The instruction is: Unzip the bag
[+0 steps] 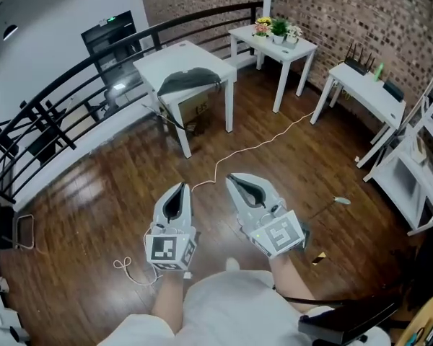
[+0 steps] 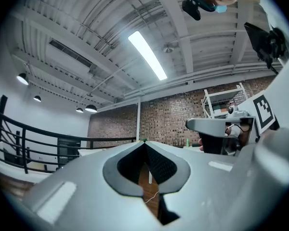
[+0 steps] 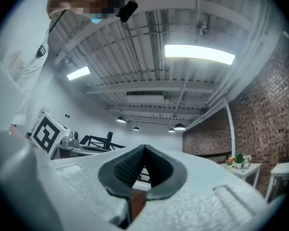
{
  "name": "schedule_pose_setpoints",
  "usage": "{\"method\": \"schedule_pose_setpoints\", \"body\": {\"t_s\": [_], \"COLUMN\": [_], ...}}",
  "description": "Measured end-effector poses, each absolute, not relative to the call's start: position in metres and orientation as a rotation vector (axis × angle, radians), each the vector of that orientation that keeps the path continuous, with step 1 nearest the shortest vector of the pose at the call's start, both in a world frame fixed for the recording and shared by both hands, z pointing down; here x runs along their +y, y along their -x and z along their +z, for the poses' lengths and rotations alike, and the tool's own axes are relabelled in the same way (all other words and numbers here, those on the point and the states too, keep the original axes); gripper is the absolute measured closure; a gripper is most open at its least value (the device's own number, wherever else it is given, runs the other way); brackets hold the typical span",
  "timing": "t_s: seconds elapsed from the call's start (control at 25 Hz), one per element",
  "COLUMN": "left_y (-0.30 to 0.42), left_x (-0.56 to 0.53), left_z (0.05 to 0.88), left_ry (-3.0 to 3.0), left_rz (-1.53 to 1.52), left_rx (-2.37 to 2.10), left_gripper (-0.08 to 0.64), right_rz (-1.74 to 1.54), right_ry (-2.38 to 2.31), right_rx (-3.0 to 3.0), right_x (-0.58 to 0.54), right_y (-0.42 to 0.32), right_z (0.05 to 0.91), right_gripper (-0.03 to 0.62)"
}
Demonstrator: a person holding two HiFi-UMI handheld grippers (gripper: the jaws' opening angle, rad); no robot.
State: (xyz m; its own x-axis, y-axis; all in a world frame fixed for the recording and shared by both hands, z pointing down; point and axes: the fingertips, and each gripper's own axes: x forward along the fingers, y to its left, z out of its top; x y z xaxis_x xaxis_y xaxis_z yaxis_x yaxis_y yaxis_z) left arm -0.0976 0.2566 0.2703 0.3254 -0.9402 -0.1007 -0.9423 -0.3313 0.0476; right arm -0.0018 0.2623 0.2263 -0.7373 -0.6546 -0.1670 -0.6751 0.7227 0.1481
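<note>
A dark grey bag (image 1: 189, 82) lies on a white table (image 1: 166, 58) far ahead across the room, out of reach of both grippers. My left gripper (image 1: 180, 187) is held low in front of the person's body, jaws shut and empty. Beside it, my right gripper (image 1: 230, 178) is likewise shut with nothing in it. Both point upward. In the left gripper view the left gripper (image 2: 144, 142) has its tips meeting against the brick wall and ceiling. In the right gripper view the right gripper (image 3: 144, 147) shows the same closed tips. The bag appears in neither gripper view.
A cardboard box (image 1: 195, 110) sits under the bag's table. A white cable (image 1: 252, 147) runs over the wooden floor. More white tables hold flower pots (image 1: 278, 29) and a router (image 1: 357, 56). A black railing (image 1: 72, 85) curves at left; a white shelf (image 1: 418, 171) stands at right.
</note>
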Motion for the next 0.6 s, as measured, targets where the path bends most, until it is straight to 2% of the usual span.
{"method": "schedule_pose_setpoints", "body": {"t_s": [0.4,0.6], "left_y": [0.113,0.136], "left_x": [0.105,-0.003], "left_z": [0.297,0.316], "left_ry": [2.593,2.635], "left_rz": [0.151,0.194], "left_rx": [1.822,1.761], "left_gripper": [0.543,0.543], "right_rz": [0.009,0.006], "right_ry": [1.093,1.208], "right_rx": [2.782,2.752], "right_x": [0.097,-0.013], "right_y": [0.017,0.029], "right_z": [0.256,0.277], "right_gripper": [0.601,0.601]}}
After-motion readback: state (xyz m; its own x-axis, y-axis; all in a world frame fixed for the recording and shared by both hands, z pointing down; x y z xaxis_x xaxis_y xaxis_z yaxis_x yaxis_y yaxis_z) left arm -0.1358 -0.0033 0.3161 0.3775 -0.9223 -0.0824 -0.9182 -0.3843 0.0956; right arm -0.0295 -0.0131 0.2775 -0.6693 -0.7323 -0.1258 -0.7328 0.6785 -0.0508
